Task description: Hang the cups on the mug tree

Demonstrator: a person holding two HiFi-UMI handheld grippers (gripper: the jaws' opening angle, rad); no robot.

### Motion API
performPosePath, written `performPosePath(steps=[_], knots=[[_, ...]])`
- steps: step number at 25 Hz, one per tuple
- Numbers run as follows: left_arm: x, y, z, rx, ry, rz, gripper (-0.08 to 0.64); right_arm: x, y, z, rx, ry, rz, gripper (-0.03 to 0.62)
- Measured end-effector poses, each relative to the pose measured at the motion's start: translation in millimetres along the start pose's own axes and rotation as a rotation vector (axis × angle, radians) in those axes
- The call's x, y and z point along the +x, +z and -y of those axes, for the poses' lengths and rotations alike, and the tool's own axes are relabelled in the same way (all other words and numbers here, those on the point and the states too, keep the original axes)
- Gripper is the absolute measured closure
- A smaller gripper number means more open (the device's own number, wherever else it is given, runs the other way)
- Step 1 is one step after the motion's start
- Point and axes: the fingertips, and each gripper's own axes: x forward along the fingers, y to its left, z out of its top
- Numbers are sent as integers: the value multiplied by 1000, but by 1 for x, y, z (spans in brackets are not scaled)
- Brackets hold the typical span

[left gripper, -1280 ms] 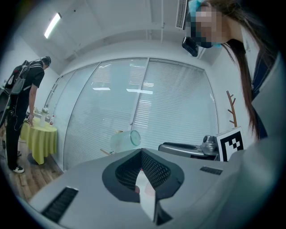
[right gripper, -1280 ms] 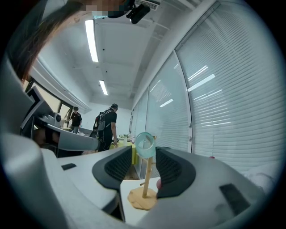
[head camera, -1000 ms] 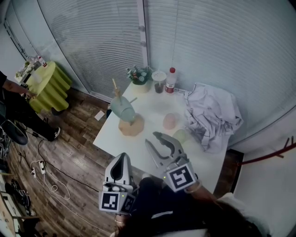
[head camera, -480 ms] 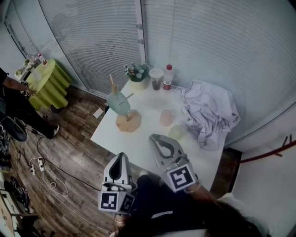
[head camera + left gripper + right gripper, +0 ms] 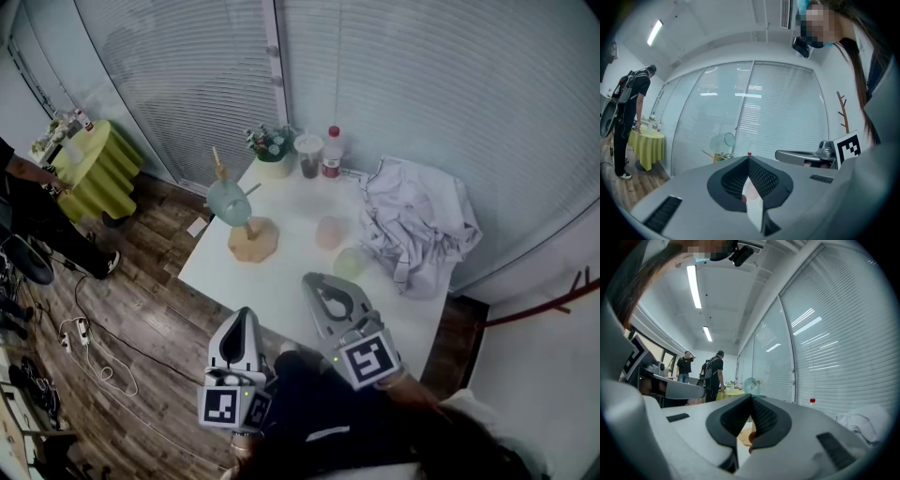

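A white counter (image 5: pixel 281 281) fills the middle of the head view. The mug tree (image 5: pixel 247 228) stands on its wooden base near the counter's left edge, left of centre in the frame, and a pale blue-green cup (image 5: pixel 226 201) hangs on one of its pegs. A pink cup (image 5: pixel 329 232) sits on the counter to the right of the tree. A light green cup (image 5: pixel 350 262) sits just below and to the right of the pink one, beside a crumpled white cloth (image 5: pixel 417 225). At the counter's far edge stands a red-capped bottle (image 5: pixel 331 153).

Both grippers hang at the bottom of the frame, short of the cups. The left gripper (image 5: pixel 242 317) is off the counter's near edge, its fingers (image 5: pixel 761 176) pressed together on nothing (only a sliver of the scene shows past them). The right gripper (image 5: pixel 315 279) is over the near part of the counter. Its fingers (image 5: pixel 764 416) have just closed and meet at the tips, with nothing between them.
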Motion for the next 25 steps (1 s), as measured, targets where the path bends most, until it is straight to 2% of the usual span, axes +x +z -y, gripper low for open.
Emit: performPosePath(steps=[4, 13, 18, 22, 25], knots=[[1, 4, 13, -21, -3, 30, 565, -10, -2, 1, -7, 19, 3, 597], [-8, -13, 31, 44, 9, -16, 566, -32, -4, 11, -26, 16, -1, 597], [-7, -11, 40, 42, 14, 5, 566, -38, -7, 19, -29, 8, -3, 597], [-10, -17, 40, 60, 23, -28, 566, -40, -9, 20, -16, 5, -5, 597], [-7, -9, 45, 33, 17, 25, 566, -42, -12, 20, -16, 7, -7, 597]])
